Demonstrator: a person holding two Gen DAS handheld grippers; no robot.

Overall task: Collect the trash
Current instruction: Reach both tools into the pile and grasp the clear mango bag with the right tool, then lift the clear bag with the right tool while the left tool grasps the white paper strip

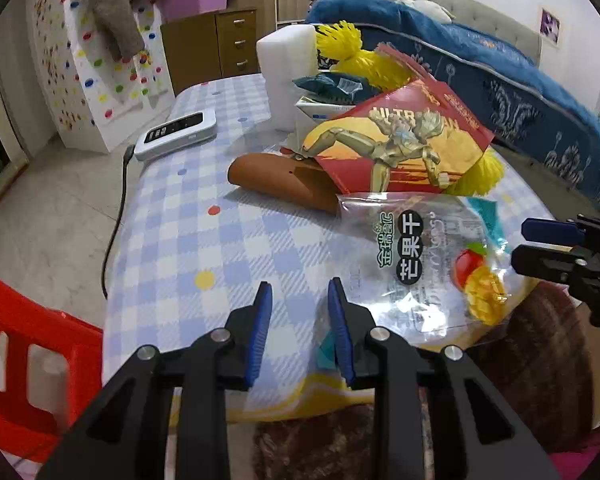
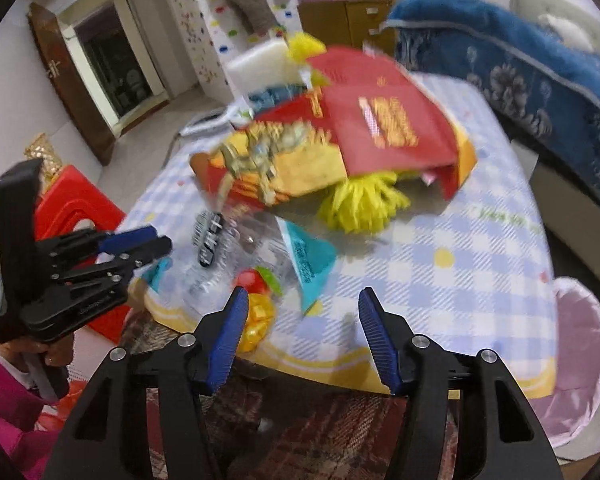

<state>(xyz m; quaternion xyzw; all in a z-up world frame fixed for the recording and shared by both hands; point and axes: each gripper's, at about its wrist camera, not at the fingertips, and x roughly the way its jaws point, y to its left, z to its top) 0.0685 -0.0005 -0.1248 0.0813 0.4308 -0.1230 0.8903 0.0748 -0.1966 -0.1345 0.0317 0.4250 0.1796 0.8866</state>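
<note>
A clear dried-mango snack bag [image 1: 420,264] lies flat near the front edge of the checked table [image 1: 188,240]. My left gripper [image 1: 299,292] hovers just left of the bag, jaws a little apart with only tablecloth between them. In the right wrist view the same bag [image 2: 220,264] and a teal wrapper [image 2: 312,256] lie just beyond my right gripper [image 2: 303,292], which is open and holds nothing. Its left pad hangs over the bag's mango picture. The left gripper [image 2: 140,244] shows at the left there; the right gripper [image 1: 540,248] shows at the right edge of the left wrist view.
A red toy box [image 1: 404,148], yellow pom-poms [image 2: 360,204], a brown roll [image 1: 272,176] and a white foam block [image 1: 286,60] crowd the table's far side. A white device [image 1: 176,132] sits at its left edge. A pink-lined bin [image 2: 580,360] stands right of the table, a red stool [image 1: 20,360] left.
</note>
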